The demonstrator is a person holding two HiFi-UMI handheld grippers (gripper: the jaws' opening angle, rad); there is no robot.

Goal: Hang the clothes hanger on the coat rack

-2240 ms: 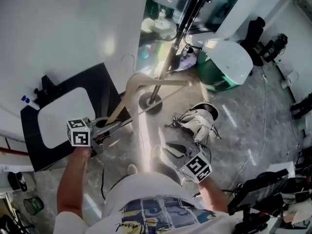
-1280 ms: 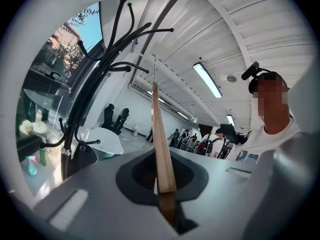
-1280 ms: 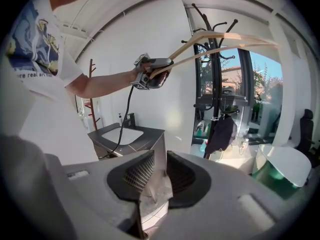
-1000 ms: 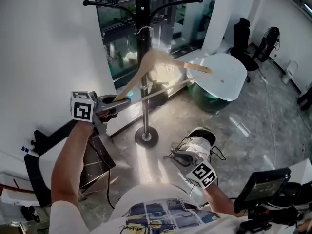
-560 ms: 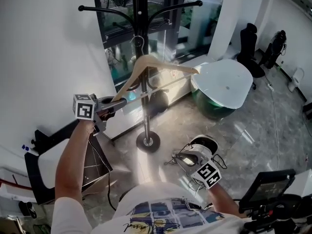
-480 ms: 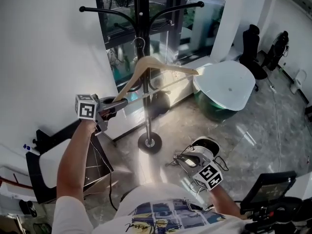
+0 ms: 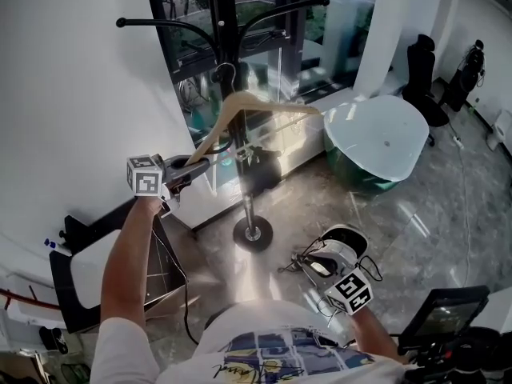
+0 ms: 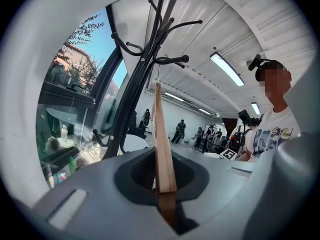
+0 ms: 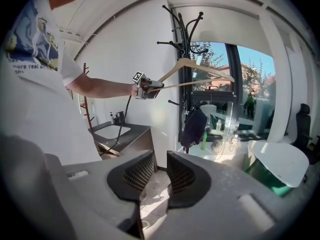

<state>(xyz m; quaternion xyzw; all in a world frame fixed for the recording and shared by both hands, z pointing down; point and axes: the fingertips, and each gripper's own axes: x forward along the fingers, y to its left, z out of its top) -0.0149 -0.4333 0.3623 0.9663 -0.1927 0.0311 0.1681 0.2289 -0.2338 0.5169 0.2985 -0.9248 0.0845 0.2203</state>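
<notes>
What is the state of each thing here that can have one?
wooden hanger, held by one end, hook up at a rack peg; hung or not, cannot tell
left tool, on the hanger's end, jaws opening
right tool, jaws apart, empty
coat rack, upright

Person, one. Wearing a white short-sleeved T-shirt [image 7: 264, 320], loose-fitting, the left sleeve [image 7: 116, 352] ending above the elbow. Shirt front carrying a printed block of picture panels [image 7: 276, 352] in blue, pale yellow and white, outlined dark in comic-strip fashion. Dark cursive lettering [image 7: 240, 372] running beneath the panels, too small to read. Head bearing a black camera rig [image 8: 260, 65], a short stub sticking up from it. Forearms showing uncovered below the sleeves
</notes>
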